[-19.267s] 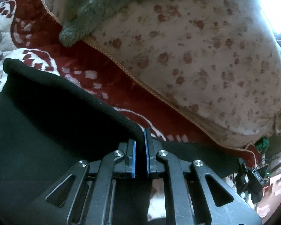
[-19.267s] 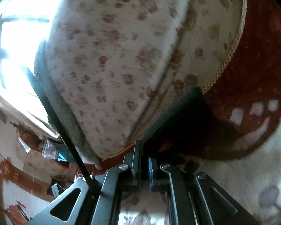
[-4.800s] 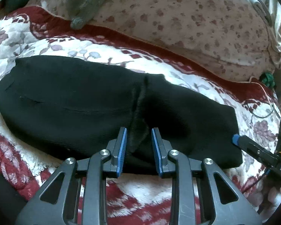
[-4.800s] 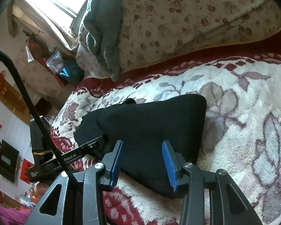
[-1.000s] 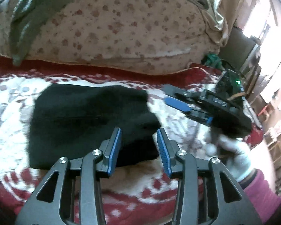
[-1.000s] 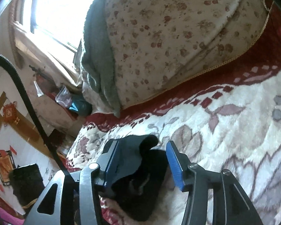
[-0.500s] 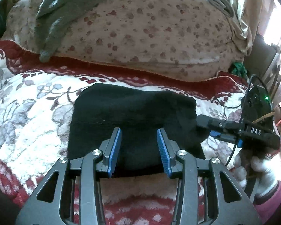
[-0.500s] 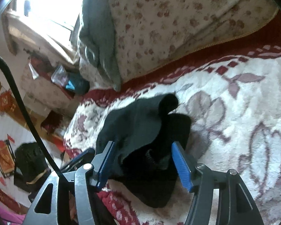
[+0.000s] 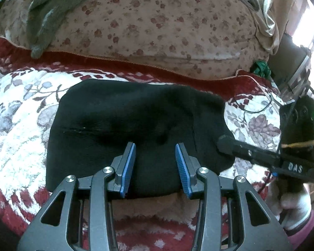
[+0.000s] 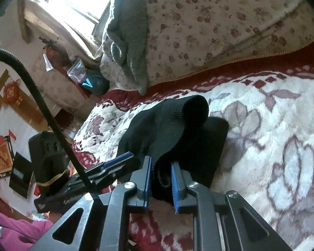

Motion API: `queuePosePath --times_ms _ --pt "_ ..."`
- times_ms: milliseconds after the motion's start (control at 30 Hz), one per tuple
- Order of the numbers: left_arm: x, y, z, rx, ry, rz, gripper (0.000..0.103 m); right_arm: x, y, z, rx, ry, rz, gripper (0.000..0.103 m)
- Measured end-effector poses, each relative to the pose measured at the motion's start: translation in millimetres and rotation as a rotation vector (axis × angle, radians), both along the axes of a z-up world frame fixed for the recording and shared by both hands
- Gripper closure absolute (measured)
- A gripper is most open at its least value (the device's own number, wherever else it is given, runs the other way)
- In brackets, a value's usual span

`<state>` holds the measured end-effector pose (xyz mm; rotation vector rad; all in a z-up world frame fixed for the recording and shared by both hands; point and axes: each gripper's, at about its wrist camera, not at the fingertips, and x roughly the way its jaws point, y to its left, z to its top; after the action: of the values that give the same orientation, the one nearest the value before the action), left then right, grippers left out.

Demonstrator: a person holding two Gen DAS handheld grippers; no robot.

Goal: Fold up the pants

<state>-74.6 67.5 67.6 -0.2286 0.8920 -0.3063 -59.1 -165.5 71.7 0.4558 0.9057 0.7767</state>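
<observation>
Black pants (image 9: 123, 125) folded, long axis sideways, right claw (image 10: 160, 185) pinching ribbed end, left claw (image 9: 156, 167) spread.

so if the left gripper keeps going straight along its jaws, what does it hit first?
The left gripper, jaws open, points at the folded black pants on the blanket; it likely meets them first, though depth is unclear.

We see our left gripper (image 9: 155, 163) hovering with its jaws apart over the near edge of the black pants (image 9: 123, 129), folded into a block on the floral blanket (image 9: 16, 125). Our right gripper (image 9: 225, 144) touches the pants' right end; its jaws are hidden.
</observation>
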Motion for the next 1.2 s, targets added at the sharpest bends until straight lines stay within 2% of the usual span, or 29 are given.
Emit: queuePosePath --times_ms 200,367,500,567,600,633,800,900,1033,1200 --pt "5 -6 -9 0.017 0.017 0.006 0.065 2 -4 -16 -0.051 0.052 -0.038 0.087" --pt "6 -11 -14 0.046 0.004 0.013 0.065 2 -3 -15 -0.084 0.027 -0.067 0.086" --pt "6 -11 -12 0.049 0.003 0.015 0.065 1 0 -4 -0.127 0.006 -0.092 0.077" --pt "6 -10 -10 0.052 0.007 0.019 0.065 -1 1 3 -0.141 -0.02 -0.102 0.068" --pt "5 -9 -9 0.054 0.01 0.022 0.065 0 1 5 -0.139 -0.024 -0.107 0.058" --pt "5 -8 -7 0.058 0.012 0.027 0.065 0 1 7 -0.133 -0.023 -0.111 0.056" --pt "1 0 5 0.085 -0.018 0.053 0.065 3 3 14 -0.134 -0.033 -0.115 0.056" --pt "-1 11 11 0.086 -0.031 0.068 0.058 6 4 13 -0.126 -0.018 -0.128 0.056" --pt "-1 32 15 0.085 -0.041 0.103 0.05 12 7 10 -0.136 -0.011 -0.134 0.05" --pt "4 58 12 0.074 -0.026 0.137 0.05 20 7 -1 -0.158 0.026 -0.137 0.049"
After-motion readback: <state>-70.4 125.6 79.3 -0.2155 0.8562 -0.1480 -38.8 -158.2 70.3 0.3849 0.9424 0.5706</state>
